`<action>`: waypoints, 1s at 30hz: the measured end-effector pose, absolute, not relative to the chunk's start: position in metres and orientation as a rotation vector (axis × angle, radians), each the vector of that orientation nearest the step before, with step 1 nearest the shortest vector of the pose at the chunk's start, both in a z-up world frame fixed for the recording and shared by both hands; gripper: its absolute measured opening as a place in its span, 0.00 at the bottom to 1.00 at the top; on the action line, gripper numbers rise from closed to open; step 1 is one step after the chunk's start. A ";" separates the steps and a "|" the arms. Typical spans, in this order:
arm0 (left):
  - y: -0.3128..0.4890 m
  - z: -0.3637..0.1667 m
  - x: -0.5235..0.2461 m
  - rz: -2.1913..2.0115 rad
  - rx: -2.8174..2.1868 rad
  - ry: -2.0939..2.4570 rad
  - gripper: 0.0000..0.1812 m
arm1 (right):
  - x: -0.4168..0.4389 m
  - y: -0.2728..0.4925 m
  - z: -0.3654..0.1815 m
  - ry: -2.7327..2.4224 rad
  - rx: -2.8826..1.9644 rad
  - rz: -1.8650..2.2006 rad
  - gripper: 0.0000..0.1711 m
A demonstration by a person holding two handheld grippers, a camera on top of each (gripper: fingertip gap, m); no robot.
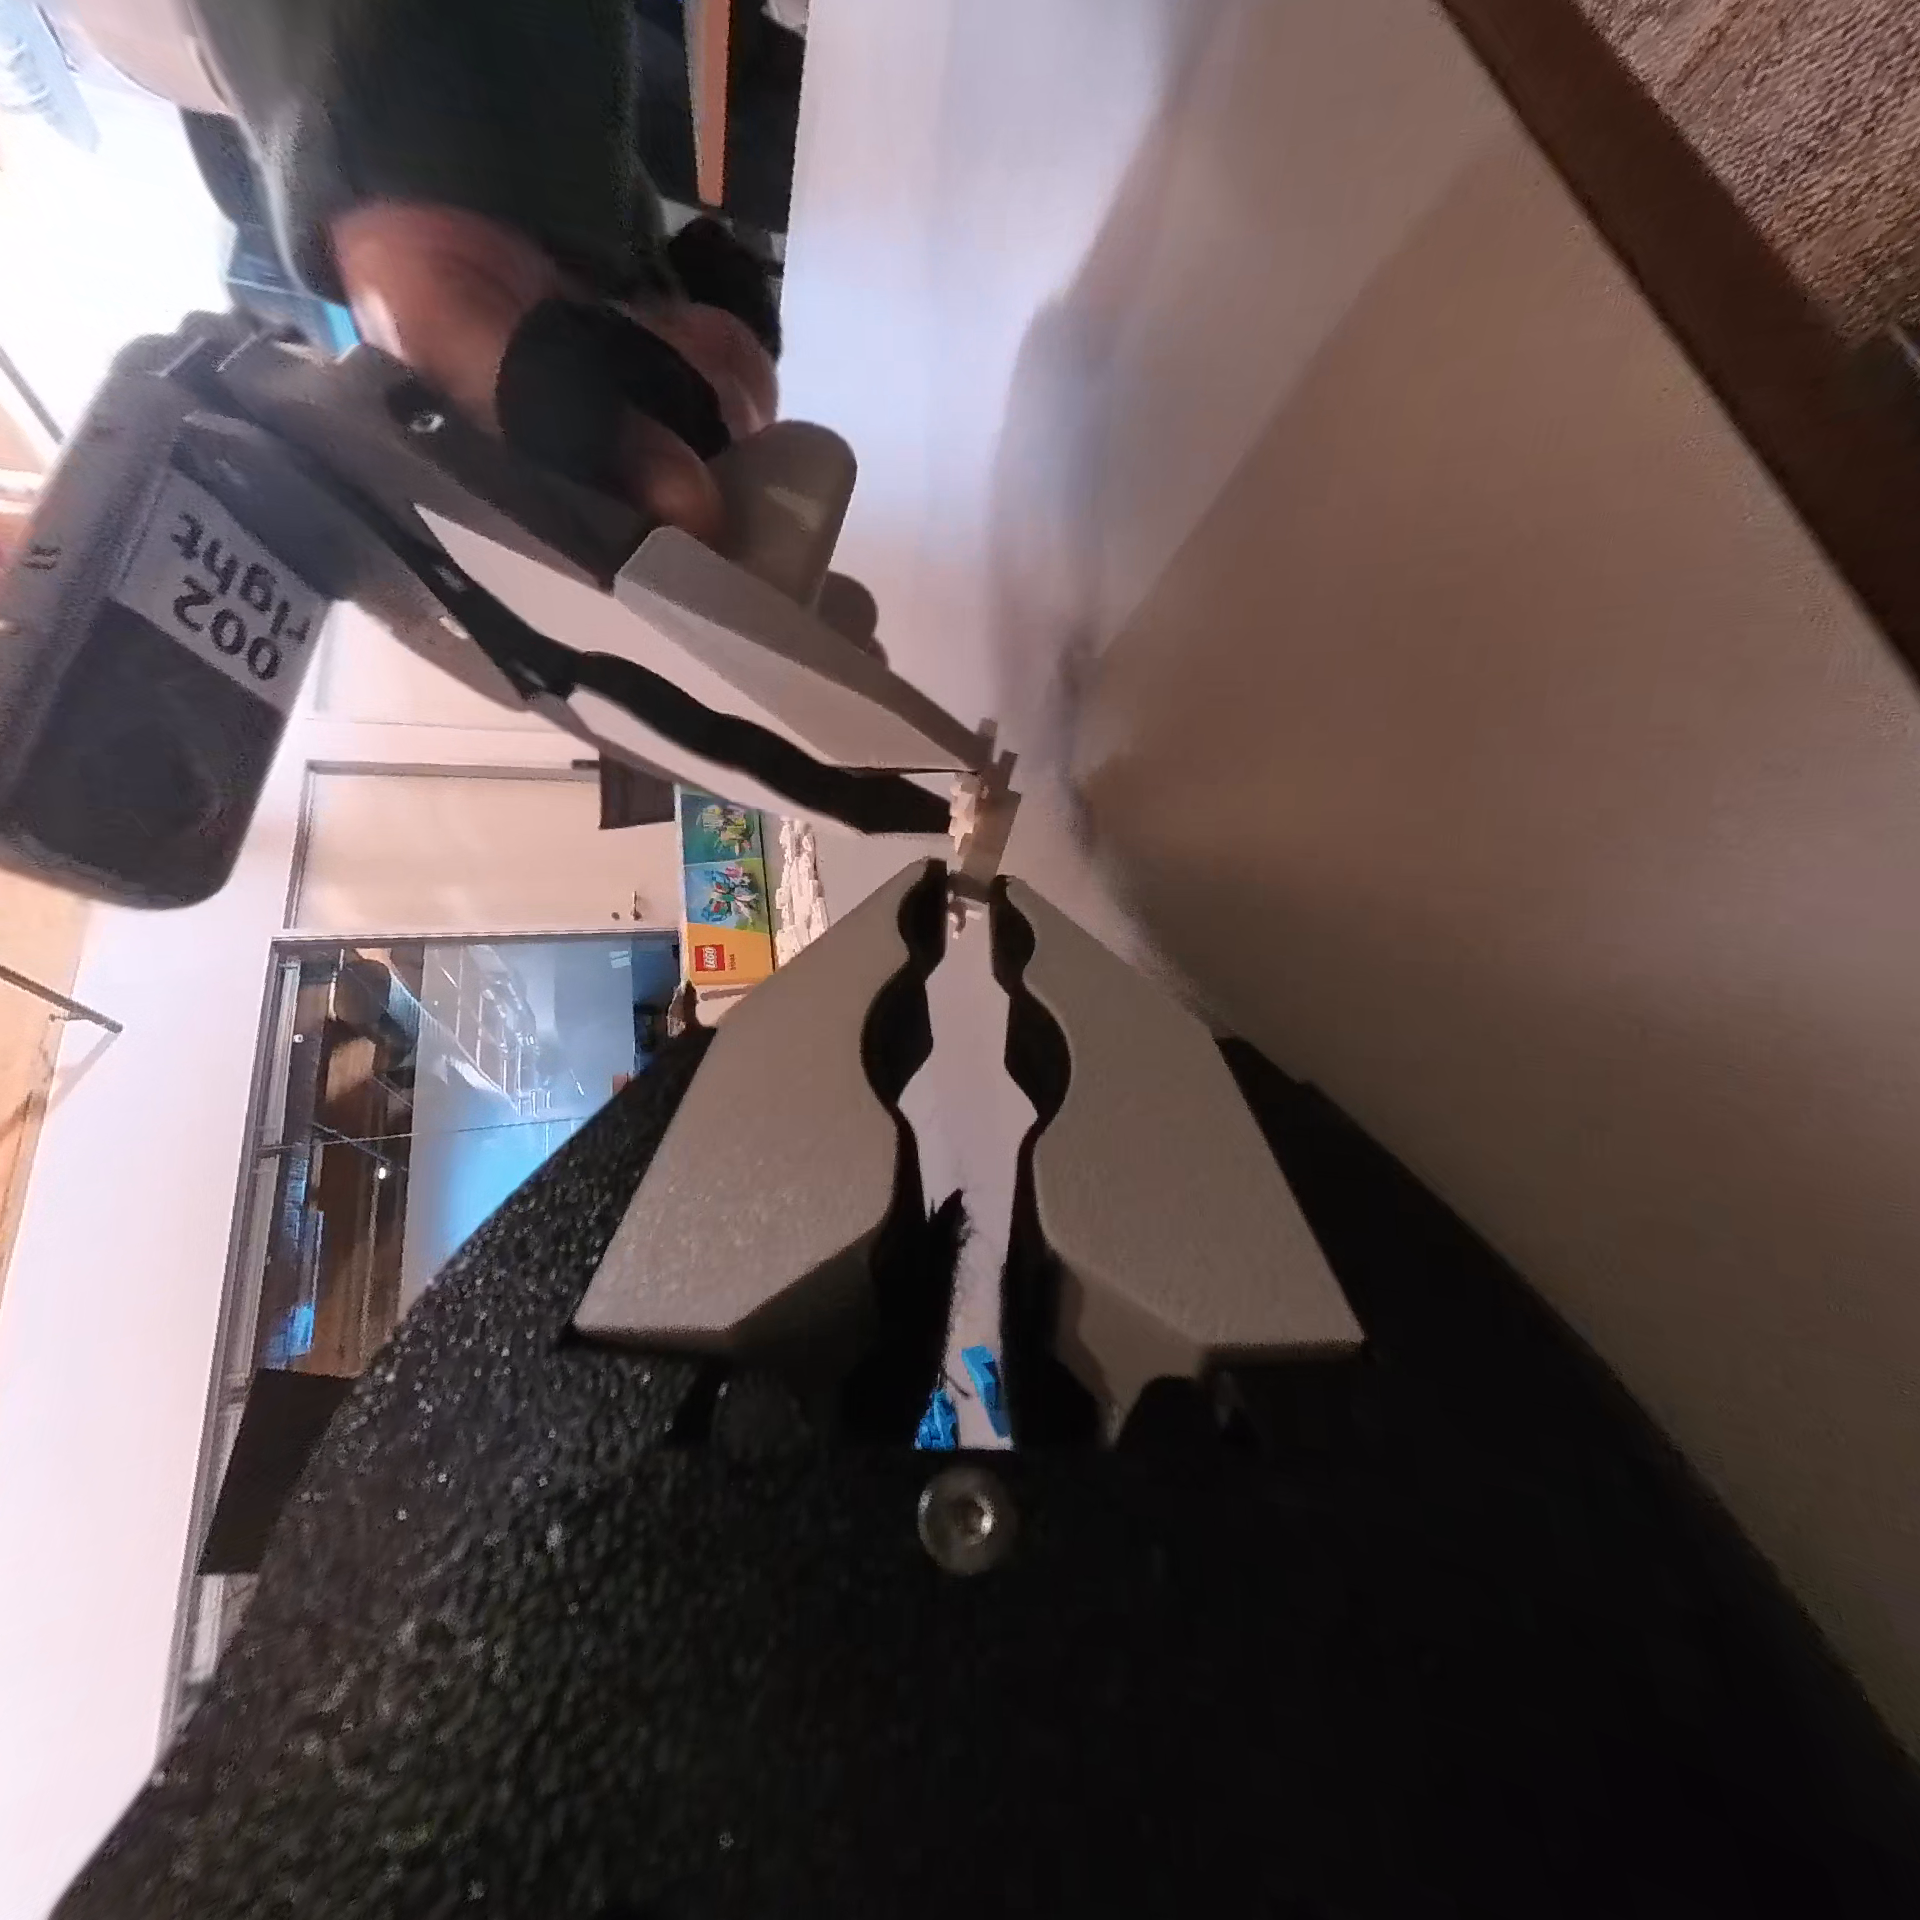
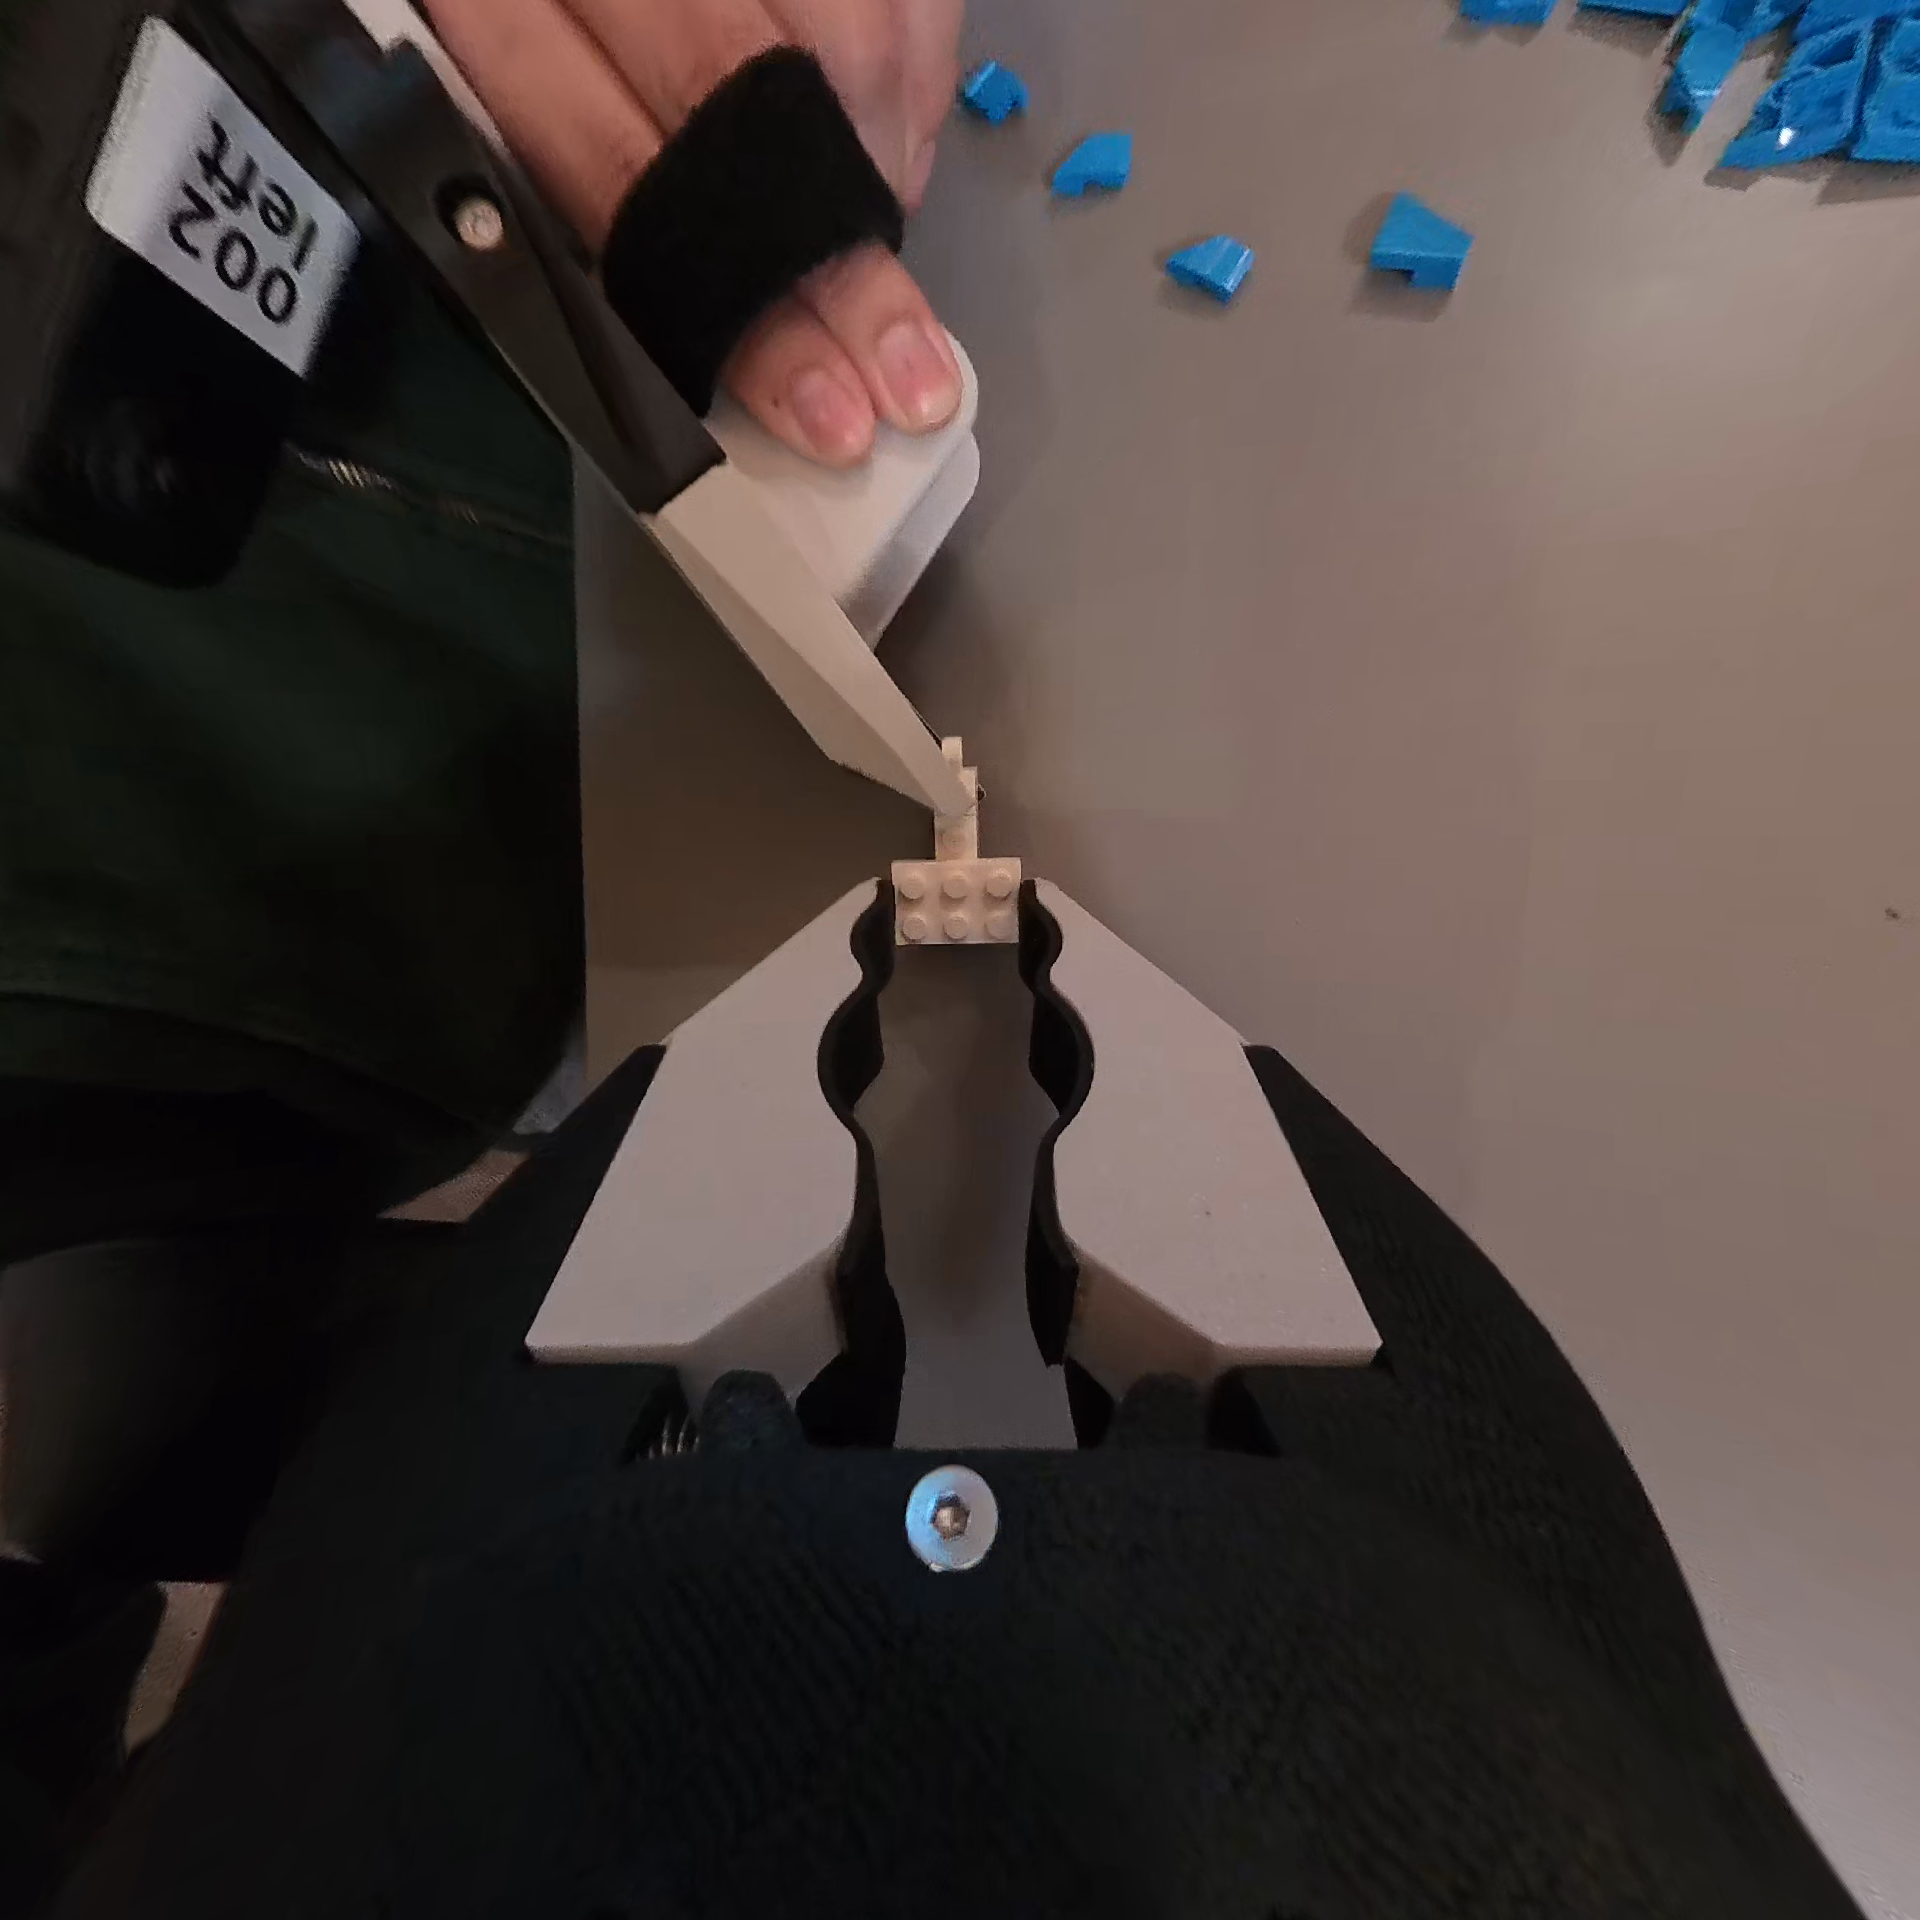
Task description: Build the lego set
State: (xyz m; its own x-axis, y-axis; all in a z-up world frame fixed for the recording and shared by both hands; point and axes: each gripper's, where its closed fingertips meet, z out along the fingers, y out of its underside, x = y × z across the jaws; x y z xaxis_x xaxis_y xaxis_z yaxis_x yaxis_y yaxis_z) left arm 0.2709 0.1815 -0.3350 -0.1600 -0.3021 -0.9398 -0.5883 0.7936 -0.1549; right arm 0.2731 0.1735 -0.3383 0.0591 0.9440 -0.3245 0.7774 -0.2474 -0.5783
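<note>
My right gripper [image 2: 956, 899] is shut on a white two-by-three stud plate [image 2: 956, 912], studs facing the camera, held above the grey table [image 2: 1455, 831]. My left gripper [image 2: 951, 802] comes in from the upper left, shut on a small white piece [image 2: 957, 831] that touches the plate's far edge. In the left wrist view, which is rolled sideways, my left gripper [image 1: 964, 881] pinches the small white piece [image 1: 968, 902] at its tips. The right gripper [image 1: 971, 774] holds the white plate [image 1: 987, 805] just beyond it.
Several loose blue bricks [image 2: 1418, 249] lie on the table at the far right, with a larger blue pile [image 2: 1808, 83] in the top corner. A lego box [image 1: 727, 894] and a heap of white bricks [image 1: 805, 883] stand behind. A person's hand [image 2: 831, 343] holds the left gripper. The grippers are tip to tip, or close to it.
</note>
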 end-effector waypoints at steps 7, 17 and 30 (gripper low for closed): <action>0.179 -0.333 0.272 0.285 -0.667 1.753 0.03 | 0.275 0.172 -0.333 -1.746 -2.044 0.992 0.13; 0.181 -0.327 0.271 0.293 -0.660 1.724 0.03 | 0.276 0.171 -0.324 -1.773 -1.989 0.925 0.20; 0.196 -0.307 0.262 0.114 -0.876 1.576 0.03 | 0.266 0.196 -0.309 -1.821 -1.154 -0.224 0.28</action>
State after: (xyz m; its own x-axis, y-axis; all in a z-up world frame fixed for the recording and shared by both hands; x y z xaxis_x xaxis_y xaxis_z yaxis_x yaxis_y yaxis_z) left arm 0.2620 0.1957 -0.3071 0.0559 -0.4604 -0.8860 -0.5831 0.7053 -0.4033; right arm 0.2661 0.1958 -0.3086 -0.1195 0.6130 0.7810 0.7840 0.5409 -0.3045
